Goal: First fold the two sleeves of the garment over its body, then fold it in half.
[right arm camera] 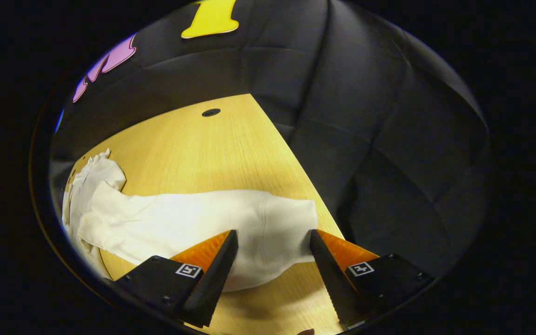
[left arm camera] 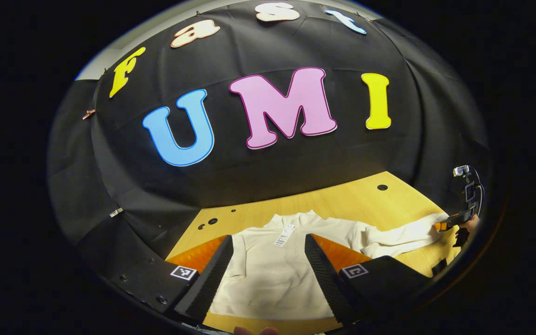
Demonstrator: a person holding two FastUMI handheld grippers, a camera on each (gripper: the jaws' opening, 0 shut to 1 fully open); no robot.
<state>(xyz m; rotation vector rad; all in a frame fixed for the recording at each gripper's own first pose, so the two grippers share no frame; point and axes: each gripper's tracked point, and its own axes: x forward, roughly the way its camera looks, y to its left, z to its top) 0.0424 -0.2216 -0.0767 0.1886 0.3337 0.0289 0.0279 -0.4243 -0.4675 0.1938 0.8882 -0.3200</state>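
A cream long-sleeved garment lies flat on the wooden table, collar toward the back wall with a white tag near it. My left gripper hangs open above its body. One sleeve stretches out to the right, and the right gripper with a hand sits at its end. In the right gripper view that sleeve runs leftward to the bunched body. My right gripper stands open, its fingers on either side of the cuff, not pressing it.
The table has small dark holes near its far edge and another hole in the right gripper view. Black cloth walls close in behind and to the right. Bare wood lies beyond the sleeve.
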